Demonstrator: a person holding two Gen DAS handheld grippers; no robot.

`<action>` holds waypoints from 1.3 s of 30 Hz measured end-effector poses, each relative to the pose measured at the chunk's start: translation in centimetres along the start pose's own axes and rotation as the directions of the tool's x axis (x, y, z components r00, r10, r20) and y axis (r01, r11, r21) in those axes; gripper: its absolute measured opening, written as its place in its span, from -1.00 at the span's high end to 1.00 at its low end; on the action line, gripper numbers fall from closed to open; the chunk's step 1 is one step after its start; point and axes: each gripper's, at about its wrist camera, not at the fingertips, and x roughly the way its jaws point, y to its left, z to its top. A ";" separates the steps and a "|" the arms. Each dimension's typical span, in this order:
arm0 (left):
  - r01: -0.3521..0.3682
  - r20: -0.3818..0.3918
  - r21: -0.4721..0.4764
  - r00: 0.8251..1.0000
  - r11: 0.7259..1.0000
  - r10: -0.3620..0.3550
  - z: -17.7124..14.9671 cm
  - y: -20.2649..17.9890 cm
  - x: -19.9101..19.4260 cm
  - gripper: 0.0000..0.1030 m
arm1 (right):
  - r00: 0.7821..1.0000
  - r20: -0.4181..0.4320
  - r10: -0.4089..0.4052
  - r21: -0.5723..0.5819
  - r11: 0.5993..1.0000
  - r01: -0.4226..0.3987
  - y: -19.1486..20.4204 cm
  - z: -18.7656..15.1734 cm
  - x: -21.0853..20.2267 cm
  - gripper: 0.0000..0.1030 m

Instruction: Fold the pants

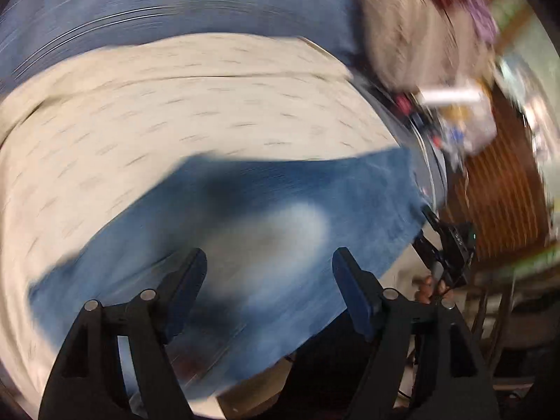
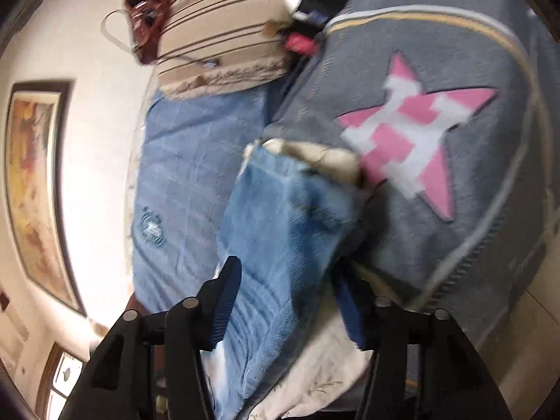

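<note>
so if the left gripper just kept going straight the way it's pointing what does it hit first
Most likely the blue jeans: the open left gripper points down at the denim lying on the cream cloth, with nothing visible in between. The picture is blurred, so depth is uncertain.

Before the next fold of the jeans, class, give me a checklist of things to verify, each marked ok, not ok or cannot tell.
1. Left gripper free of cloth: ok, jaws wide apart above the jeans, nothing between them.
2. Right gripper gripping the jeans: cannot tell, denim lies between the fingers, contact blurred.
3. Jeans resting on the cream sheet: ok.
4. Jeans lying flat: not ok, bunched in the right wrist view.
5. Views sharp enough to aim: not ok, both blurred.
</note>
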 end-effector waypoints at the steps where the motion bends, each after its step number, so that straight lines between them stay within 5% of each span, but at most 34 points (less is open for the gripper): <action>1: 0.003 -0.028 0.050 1.000 0.999 -0.002 1.8 -2.3 1.8 -0.44 | 1.000 0.002 0.007 -0.001 1.000 -0.007 0.0 0.0 0.0 0.02; 6: 0.041 -0.150 0.222 0.989 0.974 -0.007 8.6 -12.1 9.8 -0.44 | 0.994 0.015 0.110 0.069 0.991 -0.111 -1.9 0.0 -0.1 0.09; 12: 0.103 -0.276 0.216 0.960 0.971 -0.040 13.5 -17.7 18.6 -0.44 | 0.983 0.021 0.183 0.094 0.978 -0.185 -3.0 -0.2 -0.1 0.09; 16: 0.135 -0.365 0.254 0.930 0.958 -0.035 14.0 -19.6 22.4 -0.44 | 0.976 0.023 0.219 0.107 0.970 -0.220 -3.5 -0.2 -0.1 0.09; 21: 0.215 -0.391 0.397 0.919 0.892 -0.047 12.5 -22.5 22.9 -0.61 | 0.969 0.040 0.243 0.104 0.964 -0.246 -3.8 -0.4 -0.2 0.10; 24: 0.195 -0.348 0.493 0.937 0.848 -0.013 11.2 -24.2 22.9 -0.59 | 0.972 0.049 0.230 0.124 0.964 -0.235 -4.2 -0.4 -0.2 0.21; 25: 0.183 -0.321 0.523 0.947 0.832 -0.006 10.9 -24.6 22.7 -0.30 | 0.975 0.049 0.215 0.127 0.967 -0.220 -4.2 -0.4 -0.3 0.37; 26: 0.163 -0.291 0.553 0.957 0.817 0.005 10.5 -24.9 22.3 0.44 | 0.982 0.048 0.183 0.130 0.974 -0.188 -4.3 -0.5 -0.2 0.58; 27: 0.152 -0.282 0.561 0.959 0.813 0.015 10.3 -25.0 22.0 0.65 | 0.986 0.049 0.159 0.127 0.978 -0.164 -4.3 -0.6 -0.3 0.67; 29: 0.188 -0.279 0.513 0.959 0.837 -0.044 10.4 -24.6 20.9 0.80 | 0.992 0.053 0.118 0.112 0.986 -0.123 -3.7 -0.7 -0.5 0.70; 33: 0.225 -0.230 0.502 0.966 0.835 -0.122 9.8 -23.9 17.5 0.85 | 0.998 0.066 -0.006 -0.030 1.000 0.008 0.1 -0.9 -2.2 0.71; 39: 0.251 -0.178 0.476 0.966 0.843 -0.188 9.2 -22.4 13.0 0.85 | 0.995 0.091 -0.045 -0.229 0.971 0.065 5.8 -1.8 -4.1 0.71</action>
